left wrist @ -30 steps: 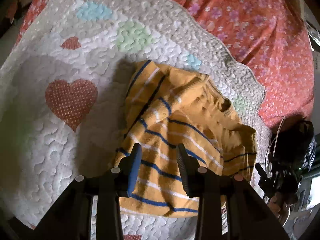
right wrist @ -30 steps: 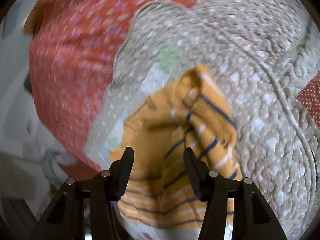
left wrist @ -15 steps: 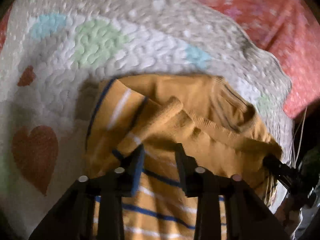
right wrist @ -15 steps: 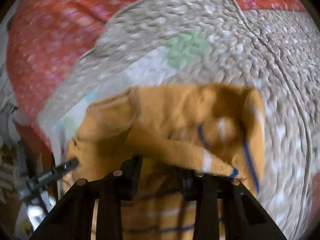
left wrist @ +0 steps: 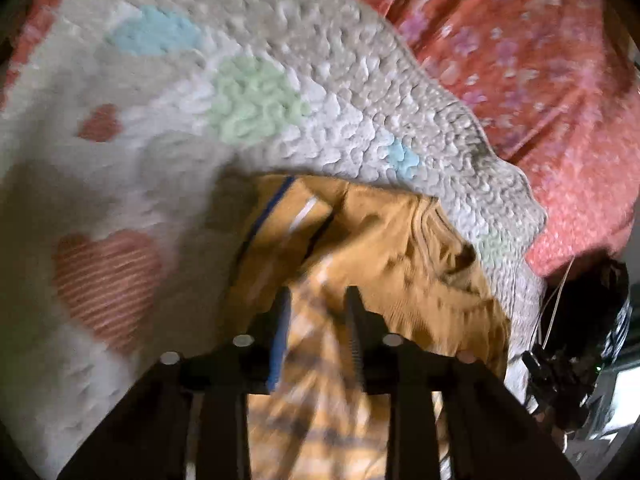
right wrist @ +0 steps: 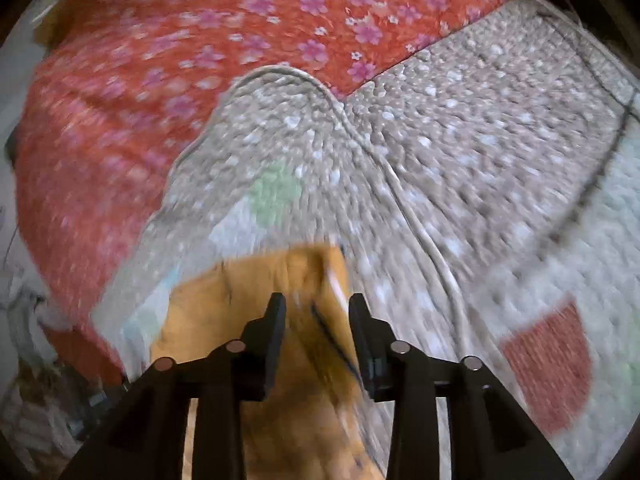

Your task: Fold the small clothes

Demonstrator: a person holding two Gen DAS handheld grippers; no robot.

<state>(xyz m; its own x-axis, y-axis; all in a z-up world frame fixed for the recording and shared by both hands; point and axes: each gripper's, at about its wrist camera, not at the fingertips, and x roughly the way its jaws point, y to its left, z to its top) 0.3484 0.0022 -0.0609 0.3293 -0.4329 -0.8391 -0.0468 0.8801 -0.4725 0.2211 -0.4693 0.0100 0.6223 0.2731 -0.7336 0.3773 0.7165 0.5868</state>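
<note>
Mustard striped sweater (left wrist: 400,264) lies bunched on the quilt (left wrist: 280,128), and because both the left gripper (left wrist: 316,300) and right gripper (right wrist: 316,304) stand parted, grasping nothing, the loose fold may slide open.

Each fisheye camera sits just behind its claw, looking forward and down along the two fingers at close range. The left claw (left wrist: 316,300) faces a mustard striped top (left wrist: 392,256) on a white quilt (left wrist: 280,60) (red floral bedspread (left wrist: 540,80) beyond). The right claw (right wrist: 316,306) view shares that top (right wrist: 240,300), quilt (right wrist: 460,152) and bedspread (right wrist: 160,60).
</note>
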